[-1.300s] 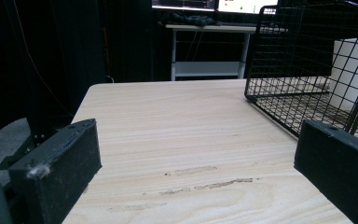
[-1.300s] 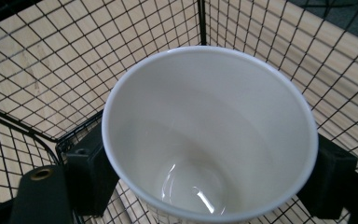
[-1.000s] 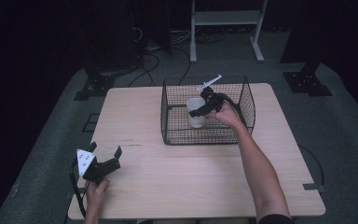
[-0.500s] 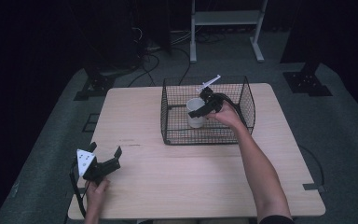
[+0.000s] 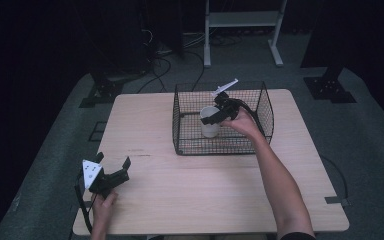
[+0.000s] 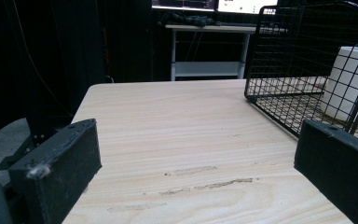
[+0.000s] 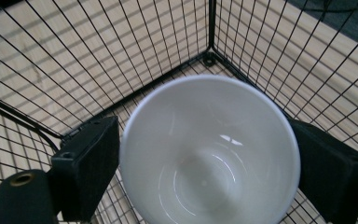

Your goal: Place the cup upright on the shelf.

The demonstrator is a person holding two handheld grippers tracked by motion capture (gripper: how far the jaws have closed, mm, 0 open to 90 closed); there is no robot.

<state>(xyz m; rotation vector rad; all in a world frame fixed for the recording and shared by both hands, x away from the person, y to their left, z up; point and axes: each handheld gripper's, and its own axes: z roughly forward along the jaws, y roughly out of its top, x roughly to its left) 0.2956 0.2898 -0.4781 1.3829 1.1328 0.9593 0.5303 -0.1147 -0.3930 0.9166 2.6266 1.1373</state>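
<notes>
A white cup stands upright on the floor of a black wire basket, which sits on the pale wooden surface toward twelve o'clock from the person in the high view. The cup is in the basket's middle, a little toward its nine o'clock side.

The right tongs reach down into the basket from the three o'clock side, held by the person's right hand. In the right gripper view the cup fills the space between the two black jaws (its open mouth faces the camera, and the inside looks empty). The jaws have just been opening, with the cup between them; the left pad sits at the rim and the right one at the cup's far side. Whether either pad is touching the wall is hard to judge from this angle, though they appear to have let go.

The left tongs rest low at seven o'clock on the surface, well apart from the basket, in the person's left hand. Their jaws stand wide apart with nothing between them, and the left gripper view looks across bare wood toward the basket and cup.
</notes>
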